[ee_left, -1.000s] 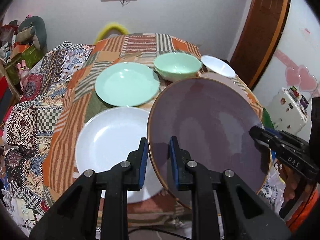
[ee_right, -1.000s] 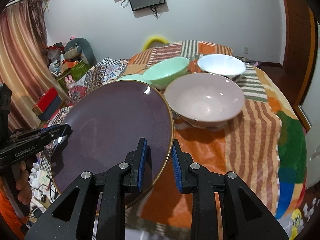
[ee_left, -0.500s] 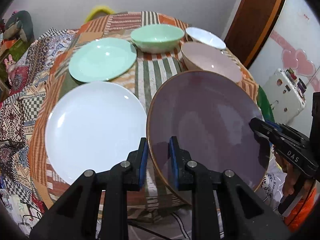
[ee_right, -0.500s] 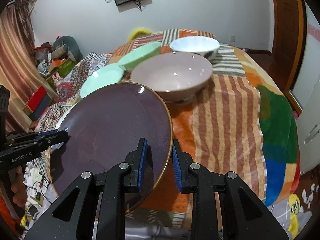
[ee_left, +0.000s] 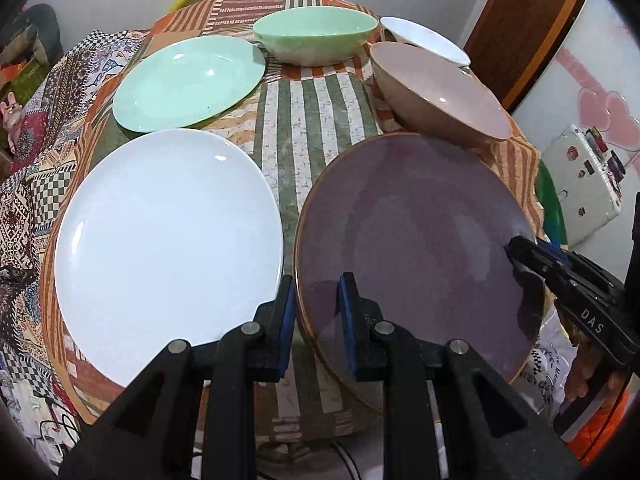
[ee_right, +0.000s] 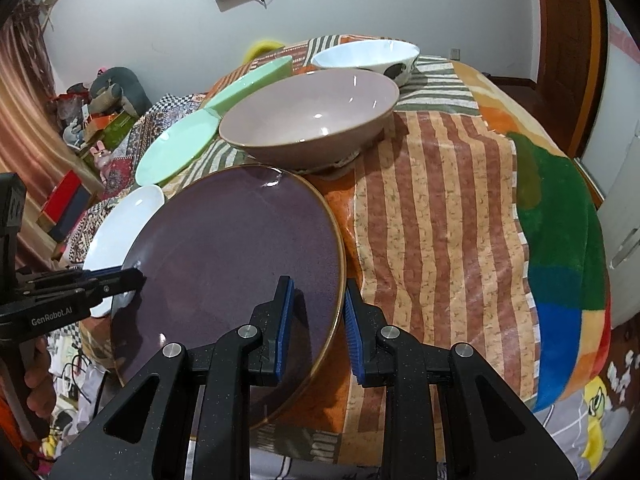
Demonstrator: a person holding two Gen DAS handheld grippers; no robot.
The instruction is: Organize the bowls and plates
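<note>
The left hand-held gripper (ee_left: 317, 312) is clenched on the near-left rim of the purple plate (ee_left: 412, 240), and the right hand-held gripper (ee_right: 318, 312) grips the same plate at its opposite rim, so the two carry it between them just above the near edge of the counter (ee_left: 312, 136), which a striped patchwork cloth covers. The plate looks tilted, and whether its far rim touches the cloth cannot be told. Nothing seems sorted yet: no piece is stacked on another. The white plate (ee_left: 164, 248) lies at the near left edge, the mint green plate (ee_left: 188, 84) behind it, the mint green bowl (ee_left: 316, 38) at the far edge, the white bowl (ee_right: 366, 58) toward the far right corner, and the pink bowl (ee_right: 310, 114) just beyond the purple plate. Every bowl and plate looks empty. Stacking plates with plates and nesting the three bowls appears still to be done.
</note>
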